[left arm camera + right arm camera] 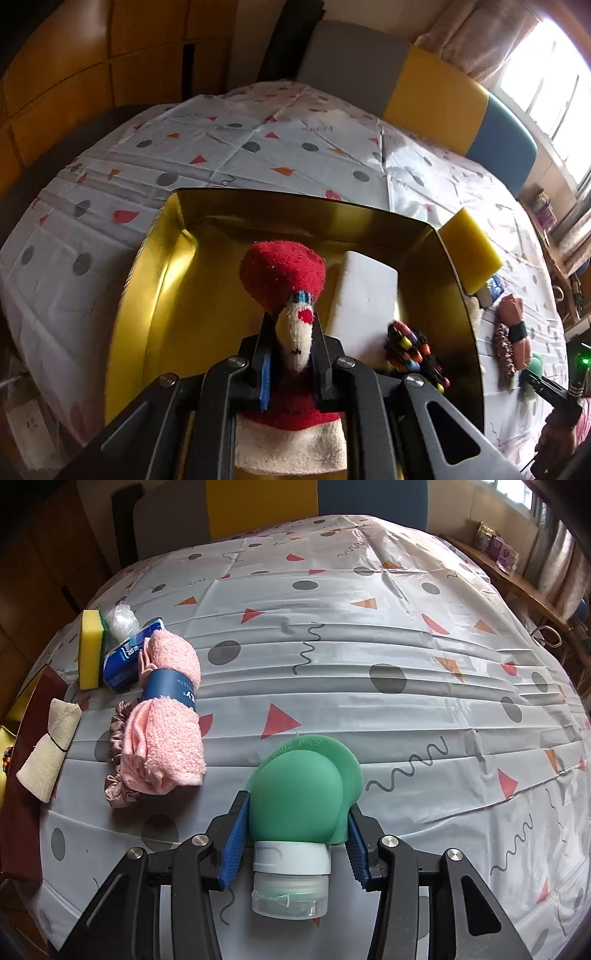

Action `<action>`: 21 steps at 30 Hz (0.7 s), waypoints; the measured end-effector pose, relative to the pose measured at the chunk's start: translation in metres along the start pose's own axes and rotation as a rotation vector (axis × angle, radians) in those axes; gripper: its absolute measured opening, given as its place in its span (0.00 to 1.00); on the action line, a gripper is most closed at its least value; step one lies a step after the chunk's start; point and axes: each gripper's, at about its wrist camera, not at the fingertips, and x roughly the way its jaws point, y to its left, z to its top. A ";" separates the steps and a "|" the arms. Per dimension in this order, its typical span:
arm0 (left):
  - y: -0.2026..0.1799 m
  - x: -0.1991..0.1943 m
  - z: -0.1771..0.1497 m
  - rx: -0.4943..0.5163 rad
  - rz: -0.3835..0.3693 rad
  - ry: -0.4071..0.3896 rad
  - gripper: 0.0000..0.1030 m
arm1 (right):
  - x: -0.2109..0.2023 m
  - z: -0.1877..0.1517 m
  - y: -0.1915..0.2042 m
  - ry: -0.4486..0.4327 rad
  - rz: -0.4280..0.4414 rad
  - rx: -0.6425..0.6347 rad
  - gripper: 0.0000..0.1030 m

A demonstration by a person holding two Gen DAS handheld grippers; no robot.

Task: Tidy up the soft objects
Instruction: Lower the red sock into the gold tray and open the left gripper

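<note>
My left gripper (291, 332) is clamped nearly shut on a red-and-white sock (284, 280), hanging it over the gold tray (147, 280), I judge so it can drop in beside the white block (364, 291) and the beaded scrunchie (413, 350) already there. My right gripper (295, 834) stands part-open, its blue fingers (234, 834) pressing the flanks of a green squeeze bottle (299, 797), cap towards the camera, low over the bench (369, 627). The pink towel (166, 716), yellow sponge (90, 650) and beige roll (50, 749) wait at the left. Whether the bottle rests on the cloth I cannot tell, and the sock's lower end is cut off.
</note>
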 end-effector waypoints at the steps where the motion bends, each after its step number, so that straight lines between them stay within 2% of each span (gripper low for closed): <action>1: -0.001 0.003 0.003 0.003 0.008 0.000 0.14 | 0.000 0.000 0.000 0.000 0.000 0.000 0.47; 3: -0.006 0.013 0.011 0.022 0.013 0.008 0.14 | 0.000 -0.001 0.000 -0.001 -0.001 -0.001 0.47; 6: -0.015 0.028 0.022 0.064 0.018 0.013 0.20 | 0.000 -0.001 0.000 -0.001 -0.003 -0.003 0.47; 8: -0.020 0.039 0.026 0.079 0.030 0.030 0.33 | 0.000 -0.001 0.000 -0.001 -0.003 -0.005 0.47; 10: -0.021 0.041 0.028 0.064 0.021 0.040 0.34 | 0.000 -0.001 -0.001 -0.002 -0.003 -0.005 0.47; 14: -0.019 0.031 0.023 0.037 0.032 0.011 0.41 | 0.001 -0.001 0.000 -0.001 -0.008 -0.013 0.48; 21: -0.023 -0.016 -0.006 0.057 0.038 -0.065 0.41 | 0.002 0.000 0.001 -0.003 -0.019 -0.026 0.48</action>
